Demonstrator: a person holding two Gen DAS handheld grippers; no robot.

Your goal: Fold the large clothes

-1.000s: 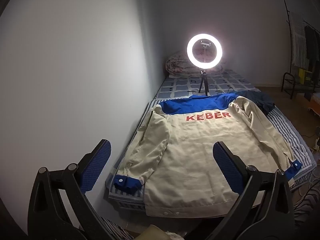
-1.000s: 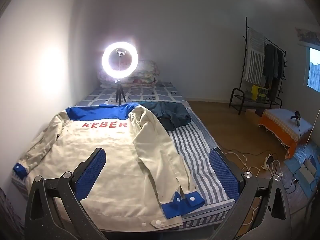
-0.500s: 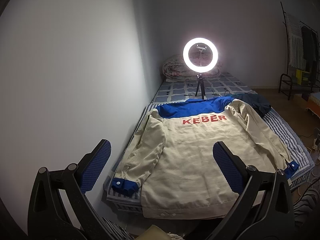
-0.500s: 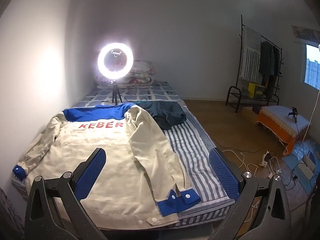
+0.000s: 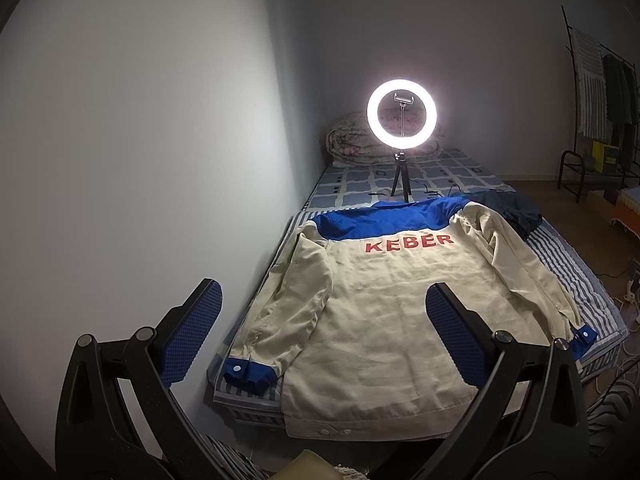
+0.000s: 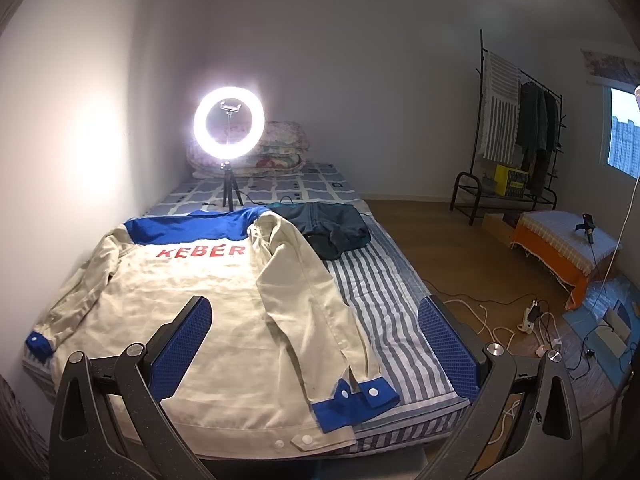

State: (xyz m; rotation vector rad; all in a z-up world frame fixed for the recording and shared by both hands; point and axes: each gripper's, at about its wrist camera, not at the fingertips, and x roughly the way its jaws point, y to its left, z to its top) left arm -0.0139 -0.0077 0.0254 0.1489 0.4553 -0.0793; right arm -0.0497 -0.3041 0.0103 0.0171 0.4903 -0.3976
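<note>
A cream jacket with a blue yoke, blue cuffs and red "KEBER" lettering lies back-up and spread flat on the striped bed. It also shows in the right wrist view. Both sleeves lie along its sides. My left gripper is open and empty, held above the foot of the bed near the jacket's left cuff. My right gripper is open and empty, above the hem near the right cuff.
A lit ring light on a small tripod stands on the bed behind the collar. A dark blue garment lies beside the right shoulder. A folded quilt is at the head. The wall runs along the left; a clothes rack, cables and an orange-covered table are right.
Both grippers have drawn back and risen slightly, so the jacket sits lower and a little smaller in both views. The jaws stayed open. The jacket has not moved.
</note>
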